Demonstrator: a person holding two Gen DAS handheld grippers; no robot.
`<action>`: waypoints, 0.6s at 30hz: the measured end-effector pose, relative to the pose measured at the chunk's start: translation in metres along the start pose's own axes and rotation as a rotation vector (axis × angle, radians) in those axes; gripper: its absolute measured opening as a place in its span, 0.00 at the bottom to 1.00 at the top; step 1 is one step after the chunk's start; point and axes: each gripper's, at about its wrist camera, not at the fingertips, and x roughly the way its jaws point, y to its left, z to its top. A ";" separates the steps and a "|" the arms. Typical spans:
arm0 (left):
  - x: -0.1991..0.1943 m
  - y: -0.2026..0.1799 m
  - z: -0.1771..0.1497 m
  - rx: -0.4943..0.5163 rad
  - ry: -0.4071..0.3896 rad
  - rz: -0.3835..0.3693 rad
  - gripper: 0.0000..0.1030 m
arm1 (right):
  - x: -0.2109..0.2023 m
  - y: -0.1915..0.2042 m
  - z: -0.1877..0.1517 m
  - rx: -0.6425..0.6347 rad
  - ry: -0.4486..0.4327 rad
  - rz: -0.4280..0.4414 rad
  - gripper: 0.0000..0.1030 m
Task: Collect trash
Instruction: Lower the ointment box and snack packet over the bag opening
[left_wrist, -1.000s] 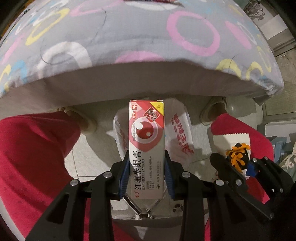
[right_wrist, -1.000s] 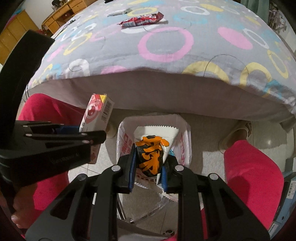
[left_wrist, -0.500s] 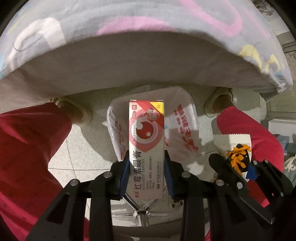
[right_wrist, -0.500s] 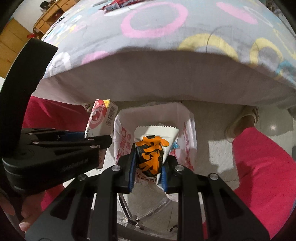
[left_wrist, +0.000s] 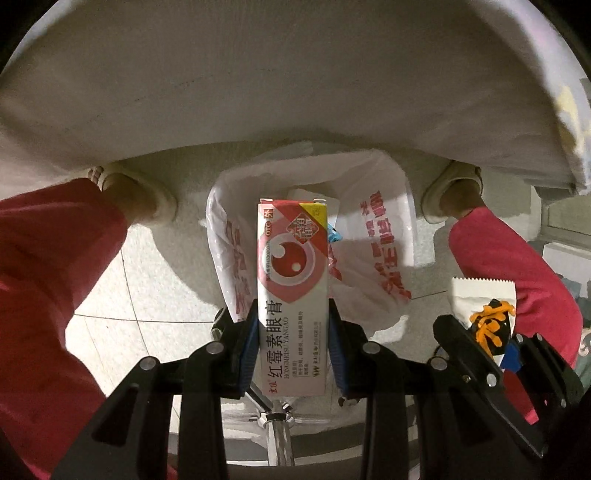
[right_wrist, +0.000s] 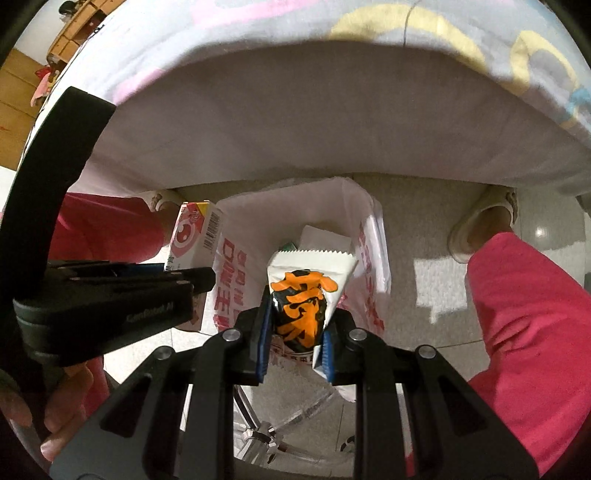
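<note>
Trash both gripped above the bag (left_wrist: 384, 236): left gripper (left_wrist: 291, 354) clamps the box (left_wrist: 291, 280), right gripper (right_wrist: 293, 334) clamps the wrapper (right_wrist: 306, 288); centre each over the mouth, lower inside, then open so nothing catches the rim

Red-white ointment box (left_wrist: 292, 295): upright between jaws, above open white plastic bag (left_wrist: 373, 236) on floor. White snack wrapper (right_wrist: 304, 291), orange-black print: clamped over bag mouth, at box's 3 o'clock.
</note>
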 end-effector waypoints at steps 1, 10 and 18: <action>0.003 0.001 0.002 -0.005 0.010 -0.005 0.32 | 0.003 -0.001 0.001 0.005 0.007 -0.002 0.21; 0.032 0.002 0.017 -0.030 0.086 -0.008 0.32 | 0.023 -0.007 0.002 0.032 0.066 -0.015 0.21; 0.052 0.004 0.028 -0.073 0.133 -0.027 0.32 | 0.056 -0.013 0.007 0.049 0.141 -0.017 0.21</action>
